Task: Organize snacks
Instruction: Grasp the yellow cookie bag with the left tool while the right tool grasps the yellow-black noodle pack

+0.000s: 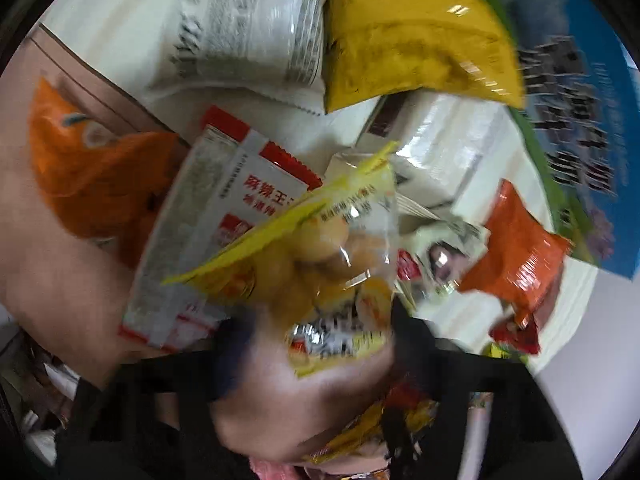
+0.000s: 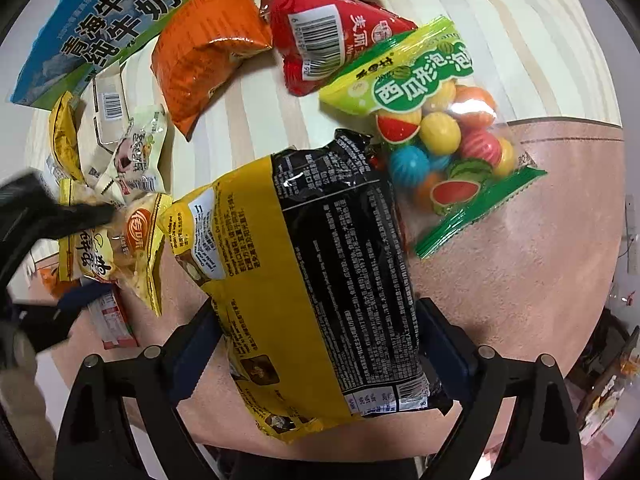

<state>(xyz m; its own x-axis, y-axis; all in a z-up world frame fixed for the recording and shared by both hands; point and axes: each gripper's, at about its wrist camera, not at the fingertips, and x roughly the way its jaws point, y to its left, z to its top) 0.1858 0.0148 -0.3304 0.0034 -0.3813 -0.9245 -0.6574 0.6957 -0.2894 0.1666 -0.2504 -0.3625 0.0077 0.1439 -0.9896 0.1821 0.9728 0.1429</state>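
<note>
Around the milk carton (image 2: 92, 36) our snacks lie loose, and we judge the sorting barely begun: no pile, row or container shows in either view. Just below the carton sit the orange bag (image 2: 204, 48) and, beside that, the red bag (image 2: 320, 40); further from it the gum bag (image 2: 440, 120) lies half over the table's pink border. Nearest us, well below the carton, our right gripper (image 2: 316, 344) straddles the black-and-yellow pack (image 2: 320, 280), its fingers wide on either side; whether the pads already press it we cannot tell. Our left gripper (image 1: 316, 336) is blurred, yet it appears closed on the yellow egg snack (image 1: 320, 260), which lies below and left of the carton, over a red-and-white packet (image 1: 224, 208). We reckon nearly everything is left: two packs are only being taken up, and the rest are untouched.
</note>
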